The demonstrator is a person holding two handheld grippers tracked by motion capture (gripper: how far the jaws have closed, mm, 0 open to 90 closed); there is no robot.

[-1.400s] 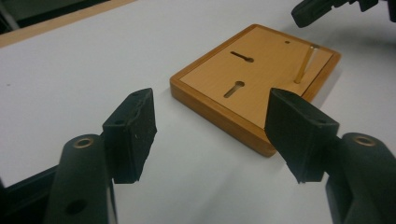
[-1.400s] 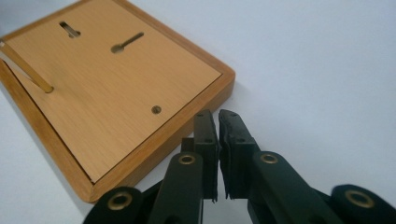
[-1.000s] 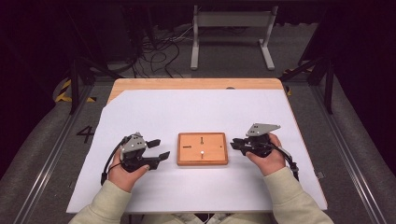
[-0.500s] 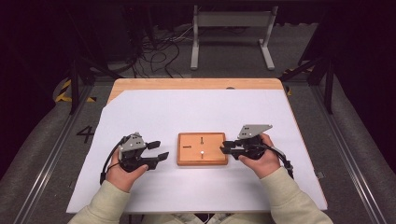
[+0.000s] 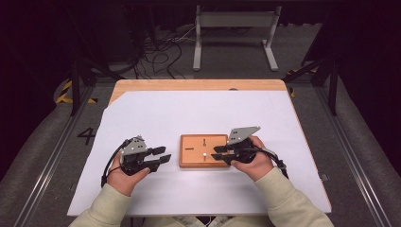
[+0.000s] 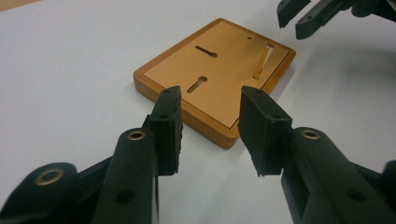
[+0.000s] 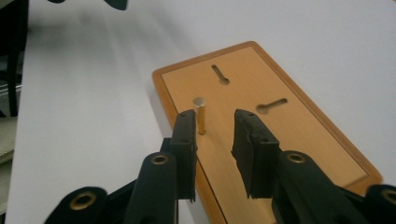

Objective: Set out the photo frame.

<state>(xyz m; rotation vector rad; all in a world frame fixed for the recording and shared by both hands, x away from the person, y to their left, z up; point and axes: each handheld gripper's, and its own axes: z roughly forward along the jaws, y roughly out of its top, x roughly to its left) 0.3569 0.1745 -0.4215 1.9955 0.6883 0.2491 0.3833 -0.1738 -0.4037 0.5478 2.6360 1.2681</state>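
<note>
Overhanging the board's (image 5: 194, 152) edge, right gripper (image 5: 220, 152) (jaws apart).

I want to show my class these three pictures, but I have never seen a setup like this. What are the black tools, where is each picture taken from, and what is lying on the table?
A person sits at a table and holds a hand-operated gripper in each hand; there is no robot arm. The high view looks down from above: the left gripper is at the left, the right gripper at the right. Each of the other two pictures comes from a camera riding on one gripper, looking along its two black jaws.

On the white table cover lies a wooden board with two keyhole-shaped slots and a brass pin standing upright in it.

Both grippers are open and hold nothing. The right gripper's jaws reach over the board, just short of the pin. The left gripper hovers beside the board's edge.
</note>
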